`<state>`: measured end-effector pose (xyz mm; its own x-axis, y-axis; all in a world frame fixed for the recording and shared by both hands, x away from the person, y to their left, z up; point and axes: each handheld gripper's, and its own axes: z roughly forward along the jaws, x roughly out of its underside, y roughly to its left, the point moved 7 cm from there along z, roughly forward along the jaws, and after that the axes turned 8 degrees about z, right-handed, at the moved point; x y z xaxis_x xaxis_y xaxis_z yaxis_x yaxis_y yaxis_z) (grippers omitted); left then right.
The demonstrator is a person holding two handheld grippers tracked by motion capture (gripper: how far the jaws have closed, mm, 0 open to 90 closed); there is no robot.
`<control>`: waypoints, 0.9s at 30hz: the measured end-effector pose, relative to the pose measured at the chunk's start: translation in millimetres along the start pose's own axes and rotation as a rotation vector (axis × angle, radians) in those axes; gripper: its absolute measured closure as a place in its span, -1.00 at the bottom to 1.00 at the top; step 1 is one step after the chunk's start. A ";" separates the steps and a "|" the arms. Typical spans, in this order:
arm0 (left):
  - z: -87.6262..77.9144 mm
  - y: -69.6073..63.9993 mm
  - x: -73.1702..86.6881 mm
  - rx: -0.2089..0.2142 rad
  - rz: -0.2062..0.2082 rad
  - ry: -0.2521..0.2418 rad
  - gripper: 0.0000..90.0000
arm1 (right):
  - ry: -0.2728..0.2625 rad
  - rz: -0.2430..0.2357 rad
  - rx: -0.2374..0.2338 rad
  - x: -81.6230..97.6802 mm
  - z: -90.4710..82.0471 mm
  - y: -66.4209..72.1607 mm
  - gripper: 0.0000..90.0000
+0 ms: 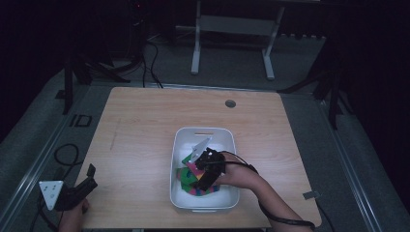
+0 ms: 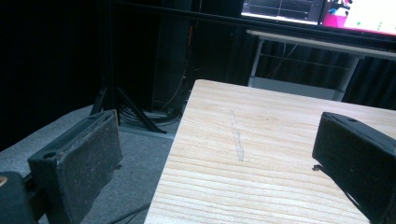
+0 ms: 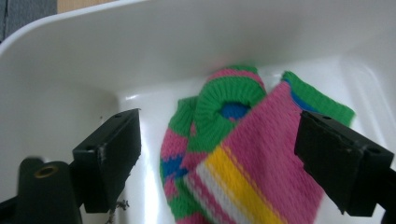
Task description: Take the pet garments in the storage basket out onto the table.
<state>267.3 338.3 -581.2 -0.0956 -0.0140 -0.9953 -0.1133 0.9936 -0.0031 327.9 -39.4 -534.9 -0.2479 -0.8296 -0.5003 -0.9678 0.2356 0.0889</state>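
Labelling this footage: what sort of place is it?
Probably a lab or recording studio: dark curtained surroundings, cables across the grey floor, monitors behind, and a lone wooden table holding a white bin of socks.

Sock lower part cut off at btm edge.

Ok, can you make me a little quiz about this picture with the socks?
1. True or false: the socks lie inside the white bin.
2. Which gripper is over the bin? A) left gripper B) right gripper
3. Fill in: the left gripper sits near the table's front-left ____.

Key:
1. True. The striped socks, pink, green, yellow and blue, are in the bin.
2. B. The right gripper reaches into the bin with its jaws apart above the socks; the left one is off at the table's edge, jaws apart and holding nothing.
3. Corner.
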 end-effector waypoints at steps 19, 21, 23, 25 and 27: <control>0.1 -0.2 0.0 0.009 -0.002 0.000 -0.96 | 0.246 0.003 0.095 13.3 59.0 -10.4 -0.68; 0.1 -0.3 0.0 0.008 -0.001 0.001 -0.96 | 0.262 -0.026 0.128 15.4 61.1 -10.2 -0.66; 0.1 -0.4 0.0 0.008 0.000 0.001 -0.96 | 0.263 -0.033 0.133 14.9 60.8 -9.5 -0.53; 0.1 -0.5 0.0 0.007 0.001 0.001 -0.96 | 0.256 -0.036 0.138 13.8 58.8 -9.8 -0.29; 0.2 -0.5 0.1 0.006 0.002 0.002 -0.96 | 0.252 -0.042 0.157 12.6 56.4 -10.1 0.05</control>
<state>267.5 337.8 -581.2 -0.0973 -0.0122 -0.9952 -0.1068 0.9943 -0.0018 337.1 -23.7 -590.7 -0.2303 -0.9350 -0.2697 -0.9635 0.2580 -0.0716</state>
